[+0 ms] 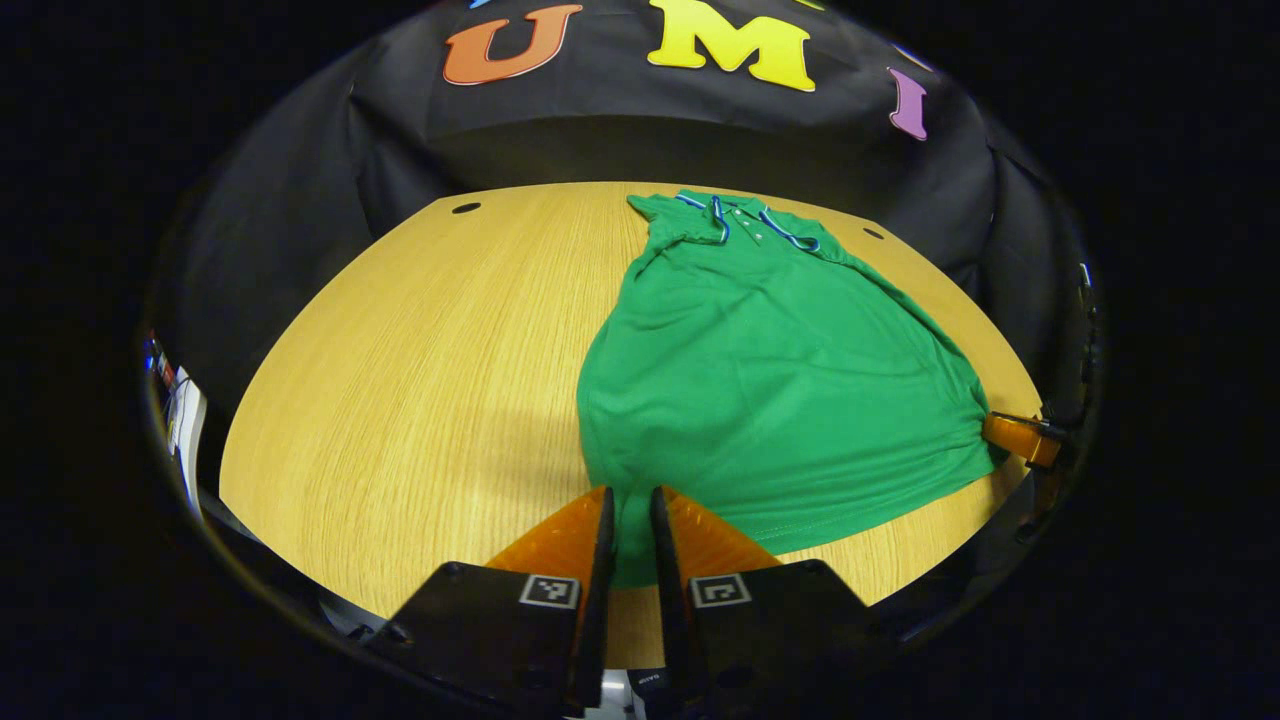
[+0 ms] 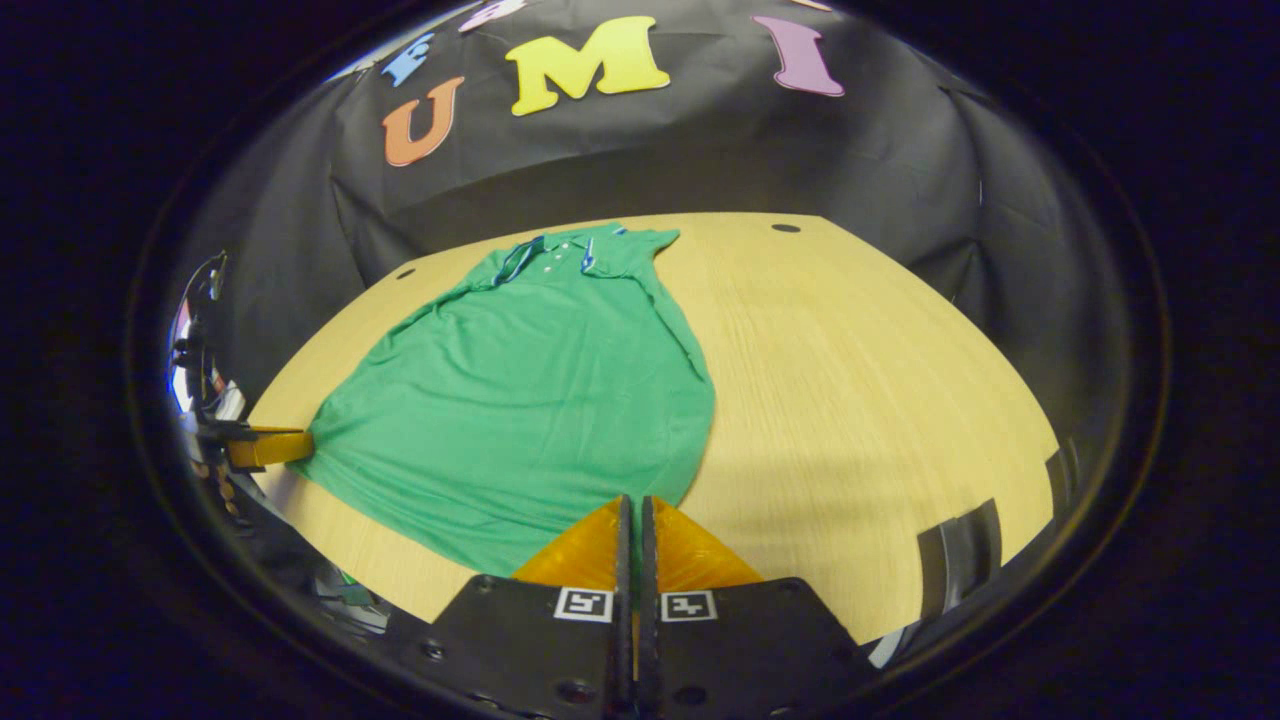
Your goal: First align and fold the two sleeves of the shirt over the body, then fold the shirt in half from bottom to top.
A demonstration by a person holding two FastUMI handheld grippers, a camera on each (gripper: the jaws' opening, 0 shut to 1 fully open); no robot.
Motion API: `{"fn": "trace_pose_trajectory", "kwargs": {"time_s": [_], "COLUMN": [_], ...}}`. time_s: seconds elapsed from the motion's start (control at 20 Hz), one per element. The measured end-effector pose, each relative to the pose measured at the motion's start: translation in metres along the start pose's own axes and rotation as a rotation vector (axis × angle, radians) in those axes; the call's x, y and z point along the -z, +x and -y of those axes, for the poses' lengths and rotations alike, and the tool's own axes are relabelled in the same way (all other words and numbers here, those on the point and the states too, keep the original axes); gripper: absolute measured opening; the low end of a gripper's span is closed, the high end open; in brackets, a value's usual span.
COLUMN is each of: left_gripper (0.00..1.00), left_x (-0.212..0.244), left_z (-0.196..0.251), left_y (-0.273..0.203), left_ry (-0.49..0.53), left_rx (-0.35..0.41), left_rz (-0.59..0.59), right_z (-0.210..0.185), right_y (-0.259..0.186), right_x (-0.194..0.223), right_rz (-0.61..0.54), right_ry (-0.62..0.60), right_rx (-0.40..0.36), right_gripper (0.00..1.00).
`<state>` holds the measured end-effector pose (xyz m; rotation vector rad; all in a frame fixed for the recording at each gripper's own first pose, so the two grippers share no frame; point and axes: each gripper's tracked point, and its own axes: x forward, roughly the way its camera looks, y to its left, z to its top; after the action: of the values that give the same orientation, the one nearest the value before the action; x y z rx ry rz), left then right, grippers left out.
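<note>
A green polo shirt (image 1: 760,370) lies flat on the wooden table (image 1: 420,350), collar (image 1: 745,220) at the far end and both sleeves folded in over the body. In the left gripper view, my left gripper (image 1: 632,492) is shut on the near hem corner, with green cloth pinched between its fingers. The right gripper (image 1: 1020,438) grips the opposite hem corner at the far right. In the right gripper view, my right gripper (image 2: 633,500) is shut on its hem corner of the shirt (image 2: 530,390), and the left gripper (image 2: 265,445) holds the corner at the far left.
The table has small round holes near its far corners (image 1: 466,208) (image 2: 785,228). Bare wood (image 2: 860,380) stretches beside the shirt on each side. A black curved part (image 2: 960,550) stands off the near right edge. Papers (image 1: 185,420) sit past the left edge.
</note>
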<state>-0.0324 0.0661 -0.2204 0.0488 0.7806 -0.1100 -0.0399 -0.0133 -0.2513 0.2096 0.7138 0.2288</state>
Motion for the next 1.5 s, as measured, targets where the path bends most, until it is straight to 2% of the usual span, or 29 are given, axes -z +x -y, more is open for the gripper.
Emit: {"fn": "trace_pose_trajectory", "kwargs": {"time_s": [0.05,0.15,0.3,0.5,0.65,0.75,1.15,1.35,1.5], "left_gripper": [0.12,0.04,0.04,0.04,0.03,0.03,0.04,0.03,0.03], "left_x": [0.000,0.000,-0.001,-0.010,-0.032,-0.052,-0.137,-0.183,-0.223], "left_z": [0.000,0.001,0.004,0.007,0.007,0.012,0.025,0.030,0.025], "left_y": [0.000,0.000,-0.002,-0.011,-0.022,-0.025,-0.020,-0.009,0.005], "left_ry": [-0.005,-0.012,-0.038,-0.091,-0.075,-0.059,-0.014,-0.045,-0.056], "left_rx": [0.002,-0.001,0.022,0.046,0.029,0.022,0.022,0.064,0.063], "left_rz": [0.007,0.026,0.059,0.139,0.226,0.272,0.422,0.472,0.515], "right_z": [0.000,-0.006,-0.004,-0.006,-0.009,-0.010,-0.019,-0.015,-0.016], "right_y": [-0.001,0.001,0.004,0.004,0.003,0.002,-0.005,0.005,0.017], "right_x": [0.000,-0.003,-0.003,-0.005,-0.015,-0.028,-0.098,-0.144,-0.187], "right_rz": [0.012,0.062,0.065,0.064,0.073,0.086,0.177,0.208,0.236], "right_ry": [-0.015,-0.056,-0.026,-0.045,-0.053,-0.060,-0.132,-0.129,-0.116], "right_rx": [-0.007,-0.054,-0.079,-0.095,-0.110,-0.113,-0.100,-0.071,-0.068], "right_gripper": [0.03,0.02,0.00,0.00,0.03,0.00,0.00,0.00,0.00]}}
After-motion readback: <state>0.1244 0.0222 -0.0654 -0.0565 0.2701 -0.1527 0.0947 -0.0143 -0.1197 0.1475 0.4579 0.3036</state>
